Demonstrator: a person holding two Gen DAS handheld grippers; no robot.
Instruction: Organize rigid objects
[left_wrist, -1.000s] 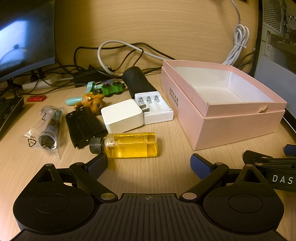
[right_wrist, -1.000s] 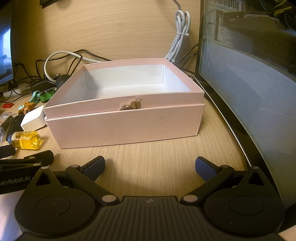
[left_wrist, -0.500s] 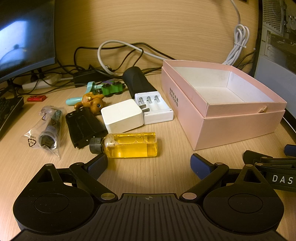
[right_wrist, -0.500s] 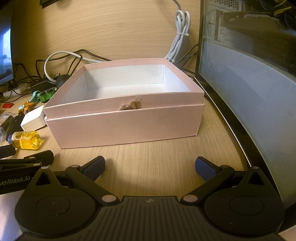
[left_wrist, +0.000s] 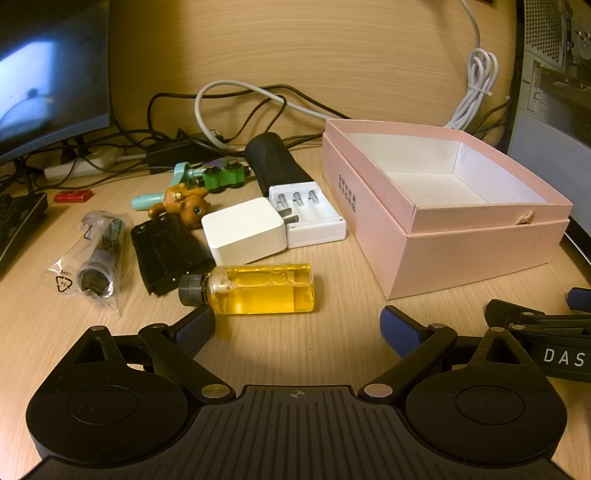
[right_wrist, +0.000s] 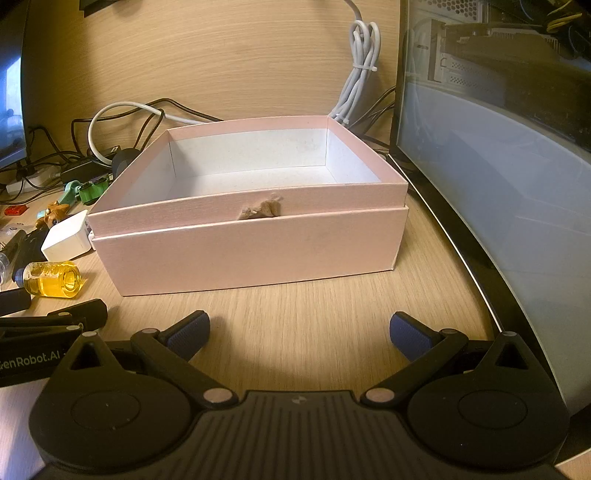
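Note:
An open pink box (left_wrist: 480, 247) stands on the wooden desk; its inside looks bare in the right wrist view (right_wrist: 251, 251). Left of it lie a yellow liquid bottle (left_wrist: 258, 290), a white charger cube (left_wrist: 243, 230), a white battery holder (left_wrist: 310, 216), a black case (left_wrist: 166, 253), a bagged part (left_wrist: 92, 269), a brown figurine (left_wrist: 183, 205), a green toy (left_wrist: 221, 177) and a black cylinder (left_wrist: 273, 158). My left gripper (left_wrist: 297, 326) is open, just in front of the bottle. My right gripper (right_wrist: 299, 334) is open, in front of the box.
A monitor (left_wrist: 48, 74) and keyboard edge stand at the left. Cables (left_wrist: 240, 107) and a power strip run along the back wall. A computer case (right_wrist: 498, 147) stands close on the right of the box. A small red item (left_wrist: 72, 195) lies at the far left.

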